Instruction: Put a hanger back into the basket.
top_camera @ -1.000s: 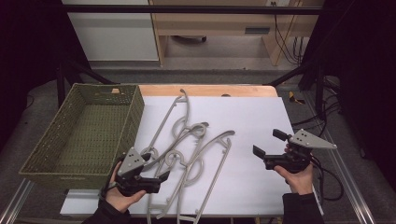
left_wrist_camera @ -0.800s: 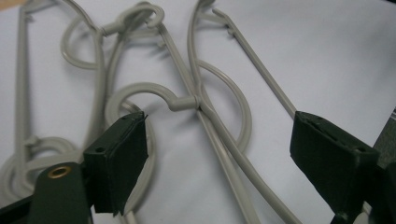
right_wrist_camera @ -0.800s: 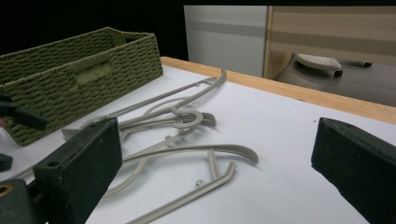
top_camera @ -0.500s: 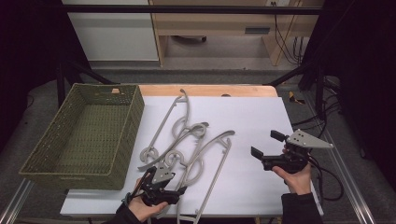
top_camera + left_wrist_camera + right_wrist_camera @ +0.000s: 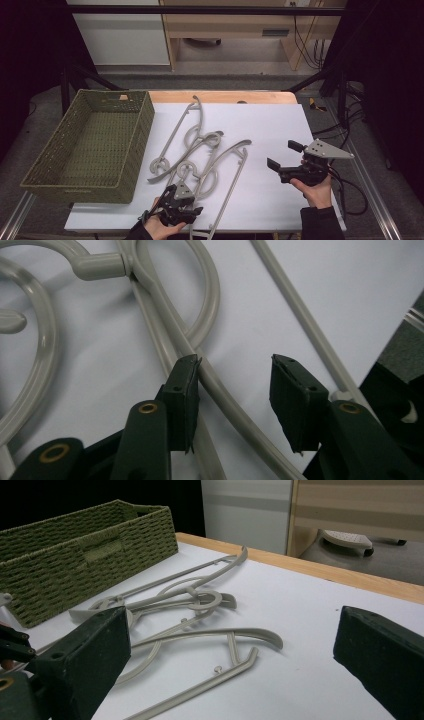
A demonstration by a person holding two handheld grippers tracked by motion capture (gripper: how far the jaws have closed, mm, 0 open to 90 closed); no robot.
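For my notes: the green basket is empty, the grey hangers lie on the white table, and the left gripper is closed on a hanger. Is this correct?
Not quite: the left gripper is open, its jaws either side of a hanger rod, as the left gripper view shows. The rest holds.

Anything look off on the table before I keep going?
The grey hangers lie in a crossed, overlapping heap on the white table, hooks interlocked, so lifting one may drag the others. The green basket sits upright and empty. No damage is visible.

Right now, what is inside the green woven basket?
Nothing can be seen inside the green woven basket; its woven floor is bare. The near wall hides the nearest strip of the floor.
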